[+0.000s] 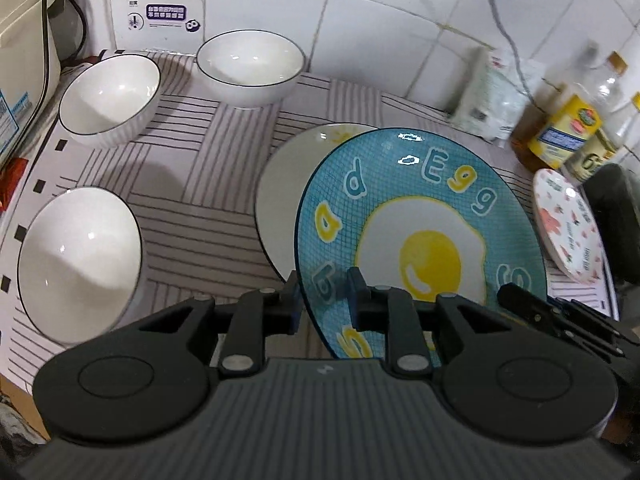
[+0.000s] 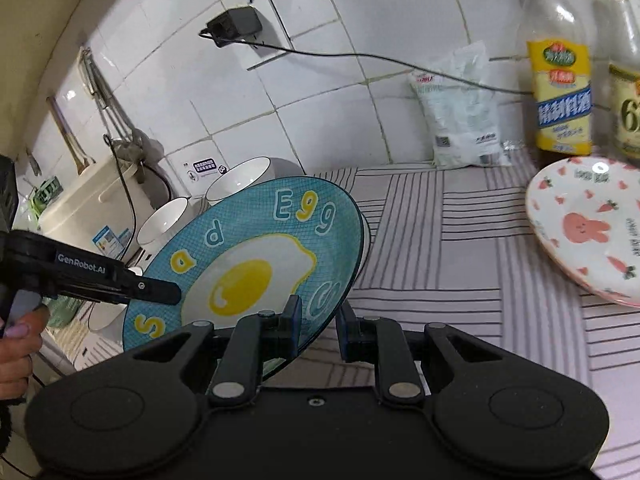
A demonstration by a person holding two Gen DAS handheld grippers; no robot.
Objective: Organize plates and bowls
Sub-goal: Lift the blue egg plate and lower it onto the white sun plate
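The striped cloth (image 1: 224, 184) spans the counter across both views, largest of all. Centre-right of the left wrist view, the blue egg plate (image 1: 420, 224) stands tilted, raised over a white plate (image 1: 280, 184) lying flat behind it. The left gripper (image 1: 322, 292), low centre, has its jaws closed on the egg plate's lower-left rim, one finger on each face. In the right wrist view, the right gripper (image 2: 318, 322) straddles the egg plate's (image 2: 248, 256) lower-right rim, left finger against the plate face, right finger standing off; whether it clamps cannot be told. A hand (image 2: 16, 344) appears at the lower-left edge there. Plates: three, counting the rabbit plate (image 2: 588, 232) at right. White bowls: three, at left (image 1: 80, 264), upper left (image 1: 110, 96) and upper centre (image 1: 250, 66). Bottles: two, upper right (image 2: 558, 64) (image 2: 624, 72).
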